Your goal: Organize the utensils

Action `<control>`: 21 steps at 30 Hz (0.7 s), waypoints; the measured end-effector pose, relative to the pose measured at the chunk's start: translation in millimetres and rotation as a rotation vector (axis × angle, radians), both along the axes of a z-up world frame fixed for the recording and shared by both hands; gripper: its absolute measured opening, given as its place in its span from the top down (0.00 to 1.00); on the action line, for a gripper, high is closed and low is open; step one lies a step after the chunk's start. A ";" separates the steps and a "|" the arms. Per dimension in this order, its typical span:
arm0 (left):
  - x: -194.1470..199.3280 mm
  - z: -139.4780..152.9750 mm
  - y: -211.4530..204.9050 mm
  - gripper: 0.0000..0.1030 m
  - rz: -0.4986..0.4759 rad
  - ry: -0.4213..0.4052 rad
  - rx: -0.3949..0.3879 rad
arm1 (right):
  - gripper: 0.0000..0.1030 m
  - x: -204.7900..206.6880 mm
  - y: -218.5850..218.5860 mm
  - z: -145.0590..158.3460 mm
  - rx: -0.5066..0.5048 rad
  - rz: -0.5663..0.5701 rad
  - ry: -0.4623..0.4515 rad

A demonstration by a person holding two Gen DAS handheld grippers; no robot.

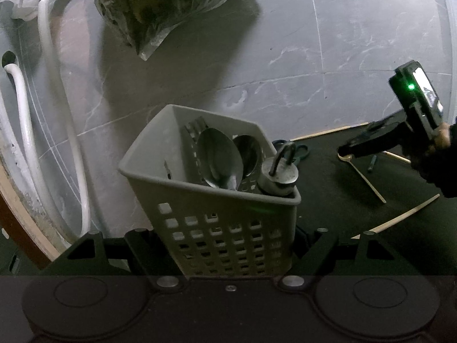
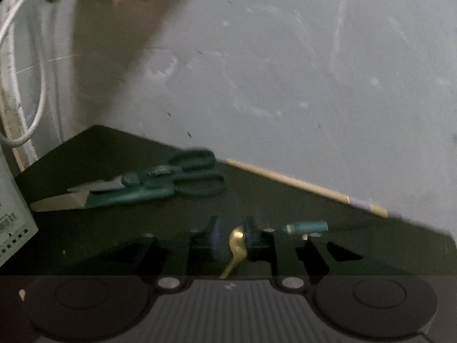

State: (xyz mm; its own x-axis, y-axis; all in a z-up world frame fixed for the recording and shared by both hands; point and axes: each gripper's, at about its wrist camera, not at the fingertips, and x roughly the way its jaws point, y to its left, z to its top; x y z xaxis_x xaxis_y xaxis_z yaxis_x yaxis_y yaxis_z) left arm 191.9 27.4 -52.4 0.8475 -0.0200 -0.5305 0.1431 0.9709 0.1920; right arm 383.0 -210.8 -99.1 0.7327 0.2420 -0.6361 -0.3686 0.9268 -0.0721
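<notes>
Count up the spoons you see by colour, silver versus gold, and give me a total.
Silver spoons, standing in the basket: 2
Gold spoon, in the right gripper: 1
Total: 3

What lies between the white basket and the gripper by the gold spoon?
Only the green scissors, peeking out behind the basket corner in the left wrist view; the rest is bare dark mat up to the right gripper.
</notes>
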 end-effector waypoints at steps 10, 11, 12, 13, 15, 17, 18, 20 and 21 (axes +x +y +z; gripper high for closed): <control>-0.9 -2.0 3.0 0.21 -0.017 -0.003 -0.016 | 0.63 -26.1 -23.6 2.0 0.047 -0.070 0.177; -0.6 -2.1 3.4 0.21 -0.020 -0.001 -0.017 | 0.60 -25.4 -23.9 2.1 0.051 -0.070 0.180; -0.1 -2.1 3.5 0.21 -0.023 0.000 -0.016 | 0.59 -23.1 -24.6 2.5 0.050 -0.061 0.180; 0.2 -2.0 3.7 0.21 -0.029 0.002 -0.013 | 0.55 -19.7 -25.1 3.5 0.041 -0.026 0.176; -0.1 -2.0 4.5 0.21 -0.041 0.006 -0.006 | 0.44 -7.9 -25.4 7.4 0.004 0.099 0.164; 0.0 -2.3 4.4 0.21 -0.048 0.008 -0.001 | 0.33 8.1 -30.9 13.7 -0.040 0.260 0.166; 0.1 -2.2 4.2 0.21 -0.047 0.008 0.000 | 0.32 16.5 -33.8 16.8 -0.048 0.322 0.181; 0.2 -2.8 2.7 0.21 -0.041 0.006 0.004 | 0.31 36.6 -41.4 22.9 -0.058 0.418 0.224; 0.2 -3.6 1.4 0.21 -0.036 0.007 0.009 | 0.31 47.5 -45.6 24.7 -0.062 0.457 0.246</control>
